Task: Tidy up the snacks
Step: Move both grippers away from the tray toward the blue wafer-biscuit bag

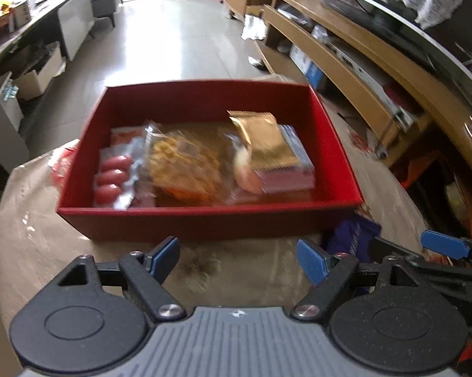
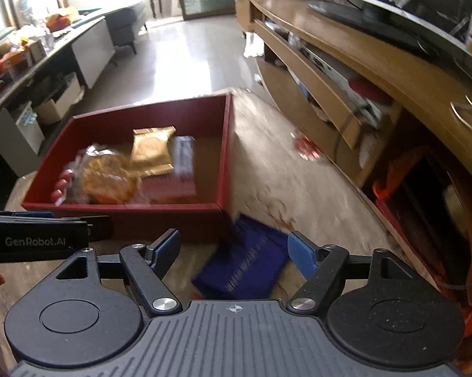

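Observation:
A red box (image 1: 204,221) (image 2: 126,212) stands on the round wooden table (image 1: 31,220). Inside lie a pack of red sausages (image 1: 113,176), a clear bag of orange-yellow snacks (image 1: 184,165) (image 2: 107,179) and a gold sachet (image 1: 264,143) (image 2: 151,150) on a blue-white packet. A dark blue packet (image 2: 248,264) (image 1: 352,235) lies on the table by the box's near right corner. My left gripper (image 1: 239,259) is open over bare table in front of the box. My right gripper (image 2: 234,254) is open, with the blue packet lying under its spread fingers, untouched.
A small red wrapper (image 2: 305,146) lies on the table's far right part. Another red packet (image 1: 64,160) sits left of the box. A long wooden TV cabinet (image 1: 346,47) runs along the right, and a counter with clutter (image 2: 31,50) runs along the left beyond the table.

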Demonstrator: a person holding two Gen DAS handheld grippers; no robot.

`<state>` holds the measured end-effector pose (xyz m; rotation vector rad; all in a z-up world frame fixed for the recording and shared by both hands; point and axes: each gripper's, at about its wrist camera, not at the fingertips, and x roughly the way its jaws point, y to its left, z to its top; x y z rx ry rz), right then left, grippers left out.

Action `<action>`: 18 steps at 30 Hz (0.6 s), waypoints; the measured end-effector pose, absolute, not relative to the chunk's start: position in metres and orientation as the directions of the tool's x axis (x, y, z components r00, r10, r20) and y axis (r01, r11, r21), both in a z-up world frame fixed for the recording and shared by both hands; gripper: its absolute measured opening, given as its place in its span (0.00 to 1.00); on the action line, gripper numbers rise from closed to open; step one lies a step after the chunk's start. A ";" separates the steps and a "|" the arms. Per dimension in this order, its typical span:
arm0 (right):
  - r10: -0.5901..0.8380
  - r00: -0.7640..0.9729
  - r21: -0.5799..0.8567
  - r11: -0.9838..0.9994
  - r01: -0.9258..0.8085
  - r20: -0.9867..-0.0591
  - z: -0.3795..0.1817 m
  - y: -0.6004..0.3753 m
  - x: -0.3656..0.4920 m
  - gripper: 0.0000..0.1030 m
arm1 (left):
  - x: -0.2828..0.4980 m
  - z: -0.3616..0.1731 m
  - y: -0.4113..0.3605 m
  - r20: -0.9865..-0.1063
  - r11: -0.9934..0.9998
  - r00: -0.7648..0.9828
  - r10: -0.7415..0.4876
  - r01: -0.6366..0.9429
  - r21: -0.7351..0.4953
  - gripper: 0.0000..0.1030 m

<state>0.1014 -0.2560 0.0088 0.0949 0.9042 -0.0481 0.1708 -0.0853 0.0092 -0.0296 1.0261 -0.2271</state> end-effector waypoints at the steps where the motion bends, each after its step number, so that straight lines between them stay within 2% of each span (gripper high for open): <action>1: -0.001 0.614 0.069 0.993 0.092 -0.789 0.008 -0.259 0.098 0.79 | 0.169 0.008 -0.087 -0.847 0.974 0.488 -0.210 0.180 -0.137 0.80; 11: -0.023 0.602 0.138 0.966 0.220 -0.798 0.004 -0.304 0.089 0.80 | 0.163 -0.002 -0.105 -0.862 0.957 0.433 -0.264 0.232 -0.176 0.80; 18: -0.035 0.570 0.112 0.969 0.221 -0.821 -0.005 -0.316 0.086 0.80 | 0.161 -0.021 -0.137 -0.879 0.937 0.362 -0.311 0.268 -0.222 0.79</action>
